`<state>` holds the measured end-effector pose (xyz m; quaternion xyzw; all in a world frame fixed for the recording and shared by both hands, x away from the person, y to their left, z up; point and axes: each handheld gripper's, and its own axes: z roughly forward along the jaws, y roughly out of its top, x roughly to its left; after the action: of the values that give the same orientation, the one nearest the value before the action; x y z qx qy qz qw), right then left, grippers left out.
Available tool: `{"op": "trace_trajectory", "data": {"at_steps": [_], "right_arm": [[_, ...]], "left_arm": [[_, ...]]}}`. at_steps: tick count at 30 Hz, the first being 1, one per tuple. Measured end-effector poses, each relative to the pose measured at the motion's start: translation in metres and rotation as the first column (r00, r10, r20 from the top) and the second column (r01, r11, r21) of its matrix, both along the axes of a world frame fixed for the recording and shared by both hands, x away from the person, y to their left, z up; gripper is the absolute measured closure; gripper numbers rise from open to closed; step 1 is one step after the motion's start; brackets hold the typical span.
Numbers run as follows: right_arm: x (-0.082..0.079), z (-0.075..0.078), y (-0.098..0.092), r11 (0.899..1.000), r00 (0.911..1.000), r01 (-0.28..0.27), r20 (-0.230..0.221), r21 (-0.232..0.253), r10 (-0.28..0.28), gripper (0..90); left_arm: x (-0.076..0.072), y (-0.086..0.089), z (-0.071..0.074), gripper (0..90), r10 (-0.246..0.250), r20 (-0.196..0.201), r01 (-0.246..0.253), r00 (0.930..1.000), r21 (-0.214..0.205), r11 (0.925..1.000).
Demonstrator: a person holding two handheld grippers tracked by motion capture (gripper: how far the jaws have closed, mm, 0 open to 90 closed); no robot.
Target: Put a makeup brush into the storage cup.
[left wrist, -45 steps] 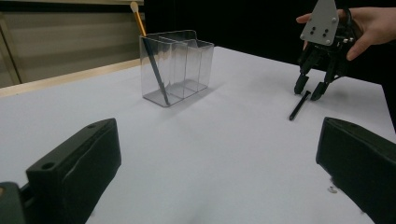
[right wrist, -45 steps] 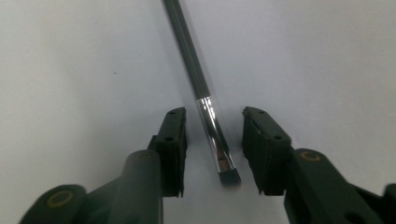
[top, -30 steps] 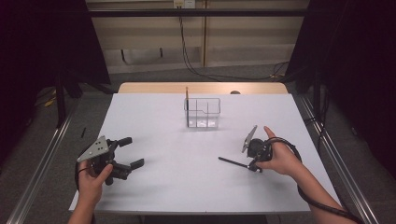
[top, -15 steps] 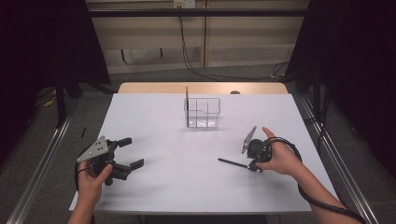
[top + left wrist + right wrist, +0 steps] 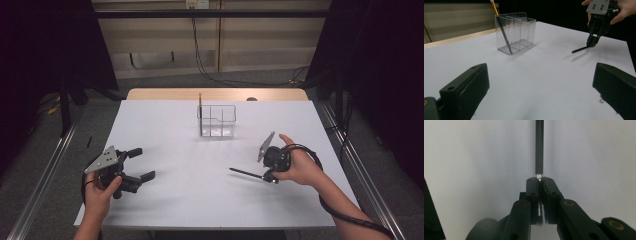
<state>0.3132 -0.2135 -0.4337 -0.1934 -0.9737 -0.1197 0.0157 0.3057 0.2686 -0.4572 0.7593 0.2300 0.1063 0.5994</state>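
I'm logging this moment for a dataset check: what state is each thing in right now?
left gripper: jaws open, nothing between them, held low over the table.
right gripper: jaws shut on the black pen.
black pen: gripped at one end, sticking out sideways above the white table.
clear organizer: upright.
pencil: leaning inside the organizer's end compartment.

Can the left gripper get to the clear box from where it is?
Probably yes. The left gripper is open, and bare table lies between it and the clear box. The right gripper, shut on a pen, is off to the side.
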Motion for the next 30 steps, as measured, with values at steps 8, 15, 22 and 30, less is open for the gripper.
{"op": "trace_trajectory", "data": {"at_steps": [8,15,22,30], "right_arm": [[-0.001,0.004,0.008,1.0,0.9999,-0.013,0.001,0.006,0.013,84.8],[-0.002,0.007,0.015,0.999,0.9997,-0.024,0.007,0.024,0.024,84.8],[-0.002,0.012,0.027,0.998,0.9982,-0.058,0.02,0.03,0.057,84.8],[-0.003,0.014,0.042,0.994,0.9952,-0.096,0.026,0.051,0.094,84.8]], "left_arm": [[0.001,-0.002,0.0,0.7,-0.003,-0.004,0.003,1.0,0.004,1.0],[0.002,-0.004,0.0,0.7,-0.006,-0.005,0.006,1.0,0.005,1.0],[0.003,-0.008,0.0,0.7,-0.019,-0.007,0.019,0.9998,-0.004,0.9998],[0.003,-0.014,0.0,0.5,-0.029,-0.009,0.029,0.9995,0.009,0.9995]]}}
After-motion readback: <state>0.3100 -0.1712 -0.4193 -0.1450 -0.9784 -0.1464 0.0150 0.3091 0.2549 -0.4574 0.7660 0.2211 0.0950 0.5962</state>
